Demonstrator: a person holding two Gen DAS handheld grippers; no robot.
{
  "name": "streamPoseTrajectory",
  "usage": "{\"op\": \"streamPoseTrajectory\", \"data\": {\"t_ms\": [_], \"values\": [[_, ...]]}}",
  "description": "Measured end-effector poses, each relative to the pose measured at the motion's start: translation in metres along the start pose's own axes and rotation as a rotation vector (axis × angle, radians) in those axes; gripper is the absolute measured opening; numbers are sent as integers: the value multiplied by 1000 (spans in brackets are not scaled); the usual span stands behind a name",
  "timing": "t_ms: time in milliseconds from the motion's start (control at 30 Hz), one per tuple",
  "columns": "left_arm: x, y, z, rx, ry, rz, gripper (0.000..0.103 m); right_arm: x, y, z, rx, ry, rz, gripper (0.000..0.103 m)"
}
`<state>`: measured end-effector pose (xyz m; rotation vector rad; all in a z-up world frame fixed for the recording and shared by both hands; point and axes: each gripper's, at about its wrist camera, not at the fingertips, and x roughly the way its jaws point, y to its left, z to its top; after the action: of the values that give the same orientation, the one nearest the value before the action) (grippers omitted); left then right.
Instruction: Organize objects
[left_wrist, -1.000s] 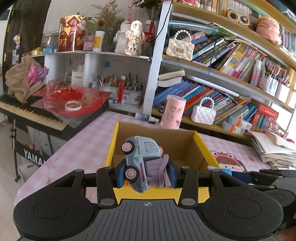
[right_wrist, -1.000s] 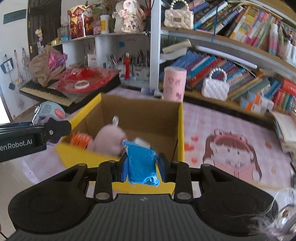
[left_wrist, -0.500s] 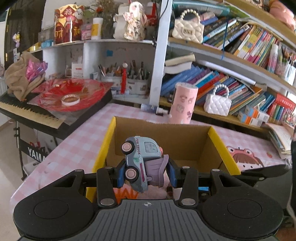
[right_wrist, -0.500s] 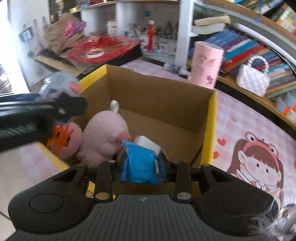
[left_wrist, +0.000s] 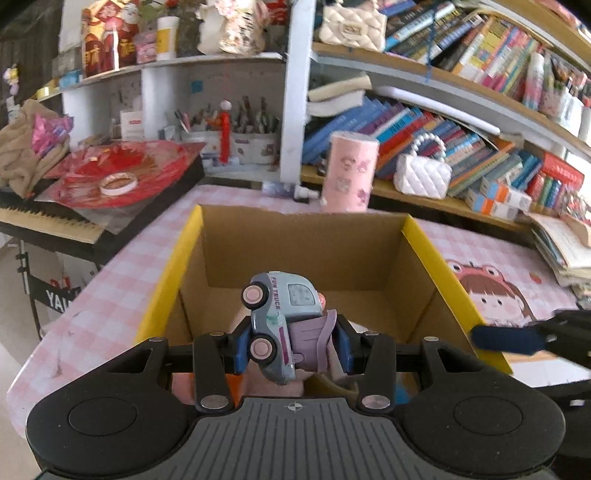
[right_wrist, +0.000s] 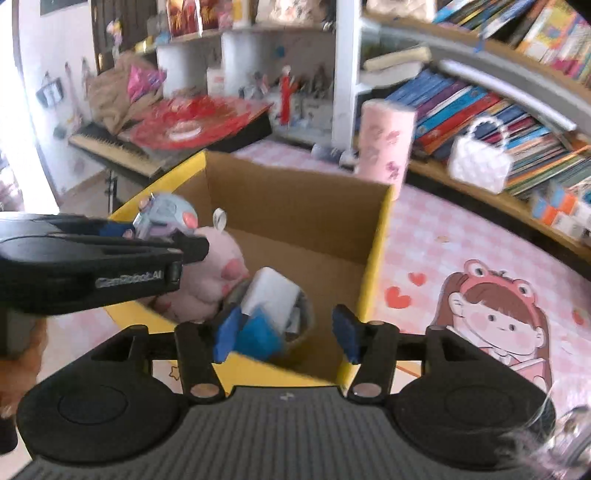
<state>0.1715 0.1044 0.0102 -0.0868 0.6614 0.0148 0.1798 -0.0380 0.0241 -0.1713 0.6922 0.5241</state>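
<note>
Left gripper (left_wrist: 291, 341) fingers pinch a pale blue toy truck (left_wrist: 282, 317) mid-frame over the yellow-rimmed cardboard box (left_wrist: 421, 240); right gripper (right_wrist: 286, 332) fingers are spread, crinkly blue packet (right_wrist: 258, 334) beside one finger.

the left gripper (left_wrist: 291, 341) is reaching forward with its two blue-padded fingers (left_wrist: 242, 343) drawn close together — clamping a small object between the pads, tilted on its side. seen from the right wrist view, the left gripper (right_wrist: 162, 232) is stretching in level from the left edge, its black body lying across the frame. the right gripper (right_wrist: 284, 332) is pointing forward and slightly down, its jaws standing wide apart — the blue pads (right_wrist: 226, 334) are gripping nothing. a bit of the person's hand (right_wrist: 22, 350) is showing at the left edge, wrapping the left gripper's handle.
</note>
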Motion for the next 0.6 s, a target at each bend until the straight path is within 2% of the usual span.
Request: {"op": "streamPoseTrajectory", "data": {"t_ms": [100,167,233,267,467,567,600], "values": [[2,-9,-3,43,20,-22,44,-28,4,-11,9,-78,-54,59],[2,-16,-5,76,27,-29,46,-42,9,-18,19,-117,-104,59],[-1,-18,-7,85,28,-25,59,-53,11,-23,43,-138,-133,59],[-5,-18,-7,84,21,-31,68,-58,12,-25,55,-147,-154,59],[-49,-18,-14,80,-65,-84,76,-85,22,-43,131,-148,-287,63],[-80,-19,-21,90,-109,-93,85,-94,27,-51,196,-141,-345,65],[-89,-19,-23,92,-125,-91,90,-99,29,-54,213,-144,-365,69]]}}
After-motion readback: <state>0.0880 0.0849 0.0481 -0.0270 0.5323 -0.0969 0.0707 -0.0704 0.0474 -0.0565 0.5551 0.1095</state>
